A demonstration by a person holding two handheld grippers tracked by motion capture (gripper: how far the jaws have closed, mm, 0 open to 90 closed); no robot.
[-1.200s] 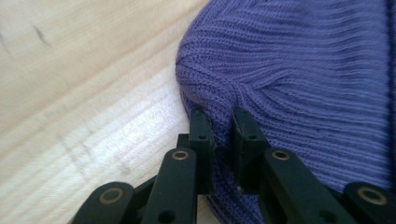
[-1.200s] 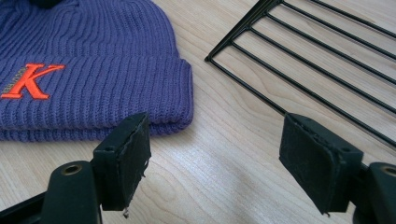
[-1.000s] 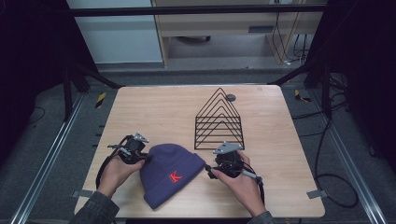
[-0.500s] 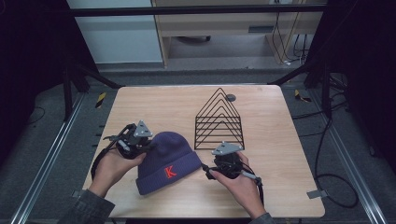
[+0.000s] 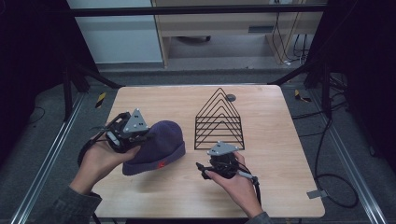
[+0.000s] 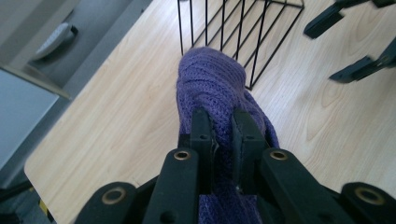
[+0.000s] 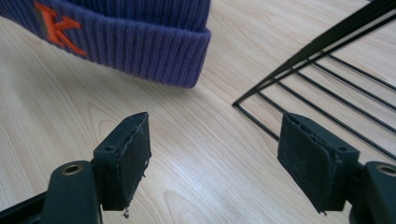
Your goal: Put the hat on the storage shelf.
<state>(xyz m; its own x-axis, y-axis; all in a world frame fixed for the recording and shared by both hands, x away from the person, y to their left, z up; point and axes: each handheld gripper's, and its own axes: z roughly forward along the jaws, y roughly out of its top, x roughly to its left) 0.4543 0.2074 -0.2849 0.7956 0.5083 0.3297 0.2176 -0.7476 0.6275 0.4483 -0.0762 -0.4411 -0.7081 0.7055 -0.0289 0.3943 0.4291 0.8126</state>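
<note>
Left gripper (image 5: 140, 135): jaws clamped on the purple hat (image 5: 159, 147); one side lifted off the tabletop (image 5: 280, 140)
Right gripper (image 7: 212, 158): jaws apart, holding nothing; beside the wire rack (image 5: 218, 120)

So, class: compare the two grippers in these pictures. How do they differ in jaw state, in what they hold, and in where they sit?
The left gripper has its jaws pinched shut on the purple beanie; the right gripper has its jaws apart with nothing between them. The left sits at the beanie's crown, lifting that side; the right waits by the cuff, in front of the wire rack. Both are black and hand-held.
</note>
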